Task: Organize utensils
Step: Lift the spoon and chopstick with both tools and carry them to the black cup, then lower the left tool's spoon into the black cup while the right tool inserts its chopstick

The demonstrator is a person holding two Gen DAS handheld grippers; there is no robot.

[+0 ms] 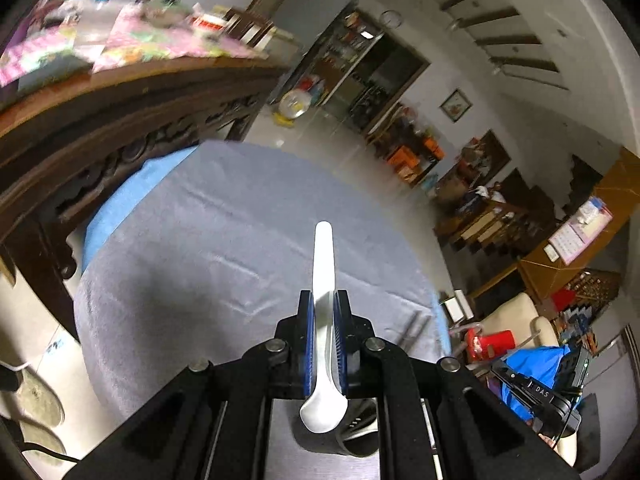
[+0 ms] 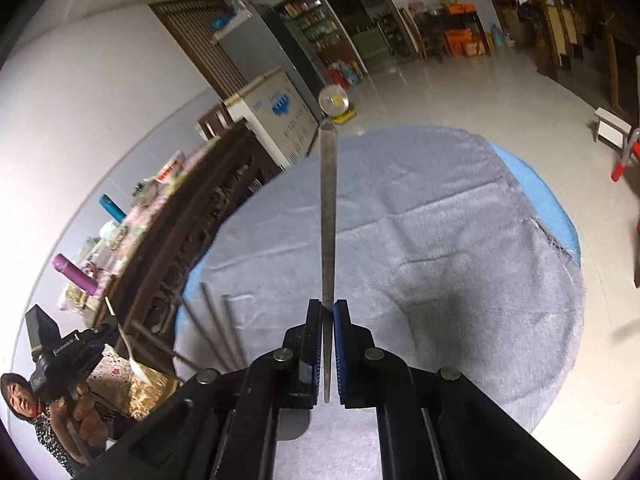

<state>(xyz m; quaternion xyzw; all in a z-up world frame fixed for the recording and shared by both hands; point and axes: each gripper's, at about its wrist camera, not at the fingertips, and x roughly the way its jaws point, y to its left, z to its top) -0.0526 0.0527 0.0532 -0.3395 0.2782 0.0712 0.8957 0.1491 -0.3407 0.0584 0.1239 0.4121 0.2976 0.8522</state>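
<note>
Clamping a white spoon (image 1: pixel 324 280), the left gripper (image 1: pixel 324 300) hangs above the grey cloth (image 1: pixel 200 240). The right gripper (image 2: pixel 328 308) pinches a metal utensil handle (image 2: pixel 329 220) tight

The round table (image 2: pixel 560 216) is covered by a light blue cloth, over which a grey fuzzy cloth (image 2: pixel 440 248) is spread with creases, and two grey sticks (image 2: pixel 218 328) are laid side by side on it near its left edge.
</note>
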